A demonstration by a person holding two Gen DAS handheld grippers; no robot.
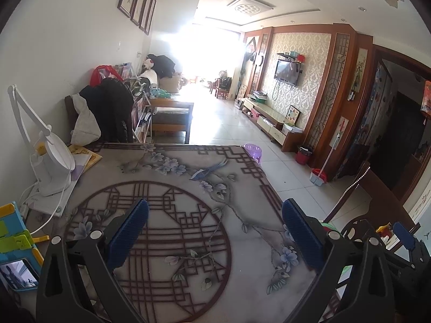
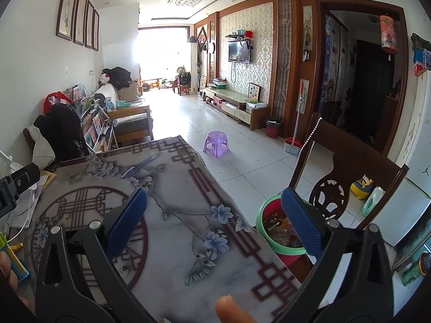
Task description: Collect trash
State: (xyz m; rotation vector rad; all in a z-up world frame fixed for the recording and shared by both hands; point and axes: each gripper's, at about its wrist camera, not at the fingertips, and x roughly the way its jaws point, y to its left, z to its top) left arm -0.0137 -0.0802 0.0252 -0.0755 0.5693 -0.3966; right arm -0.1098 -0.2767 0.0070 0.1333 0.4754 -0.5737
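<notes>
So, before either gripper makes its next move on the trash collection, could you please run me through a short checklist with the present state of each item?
1. Left gripper open and empty: ok.
2. Right gripper open and empty: ok.
3. Trash bin beside the table, mouth unobstructed, wrappers inside: ok.
4. Trash left to pick on the patterned table: cannot tell; none shows on the visible top.
5. Lamp and its cord at the table's left edge, apart from both grippers: ok.
6. Chair stands right behind the bin, a tight approach: not ok.
</notes>
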